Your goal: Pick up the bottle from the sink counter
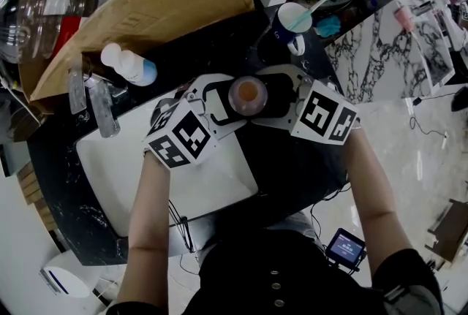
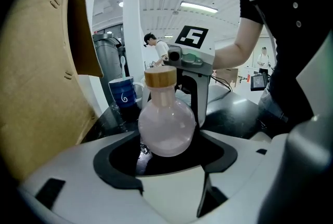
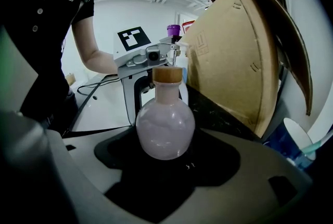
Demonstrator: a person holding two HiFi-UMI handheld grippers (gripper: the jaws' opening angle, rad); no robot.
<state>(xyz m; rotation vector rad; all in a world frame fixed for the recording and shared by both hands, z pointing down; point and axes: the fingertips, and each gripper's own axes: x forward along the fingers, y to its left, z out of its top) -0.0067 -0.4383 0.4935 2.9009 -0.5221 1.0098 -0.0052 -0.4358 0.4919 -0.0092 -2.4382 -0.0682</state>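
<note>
A round pink glass bottle [image 1: 247, 94] with a cork stopper stands upright on the black counter [image 1: 292, 160], by the sink's far right corner. My two grippers face each other across it. The left gripper [image 1: 219, 107] reaches it from the sink side, open, and the bottle [image 2: 166, 124] stands in the dark hollow between its jaws without touching them. The right gripper [image 1: 281, 98] comes from the opposite side, also open, with the bottle [image 3: 165, 127] standing free at its jaw tips. Each gripper view shows the other gripper [image 2: 195, 56] [image 3: 143, 56] just behind the bottle.
A white sink [image 1: 117, 160] lies under the left gripper. A large cardboard box [image 1: 161, 6] leans behind the bottle. A white bottle [image 1: 128, 65] lies at the sink's far edge. A blue mug [image 1: 292, 20] with a toothbrush stands further back on the counter.
</note>
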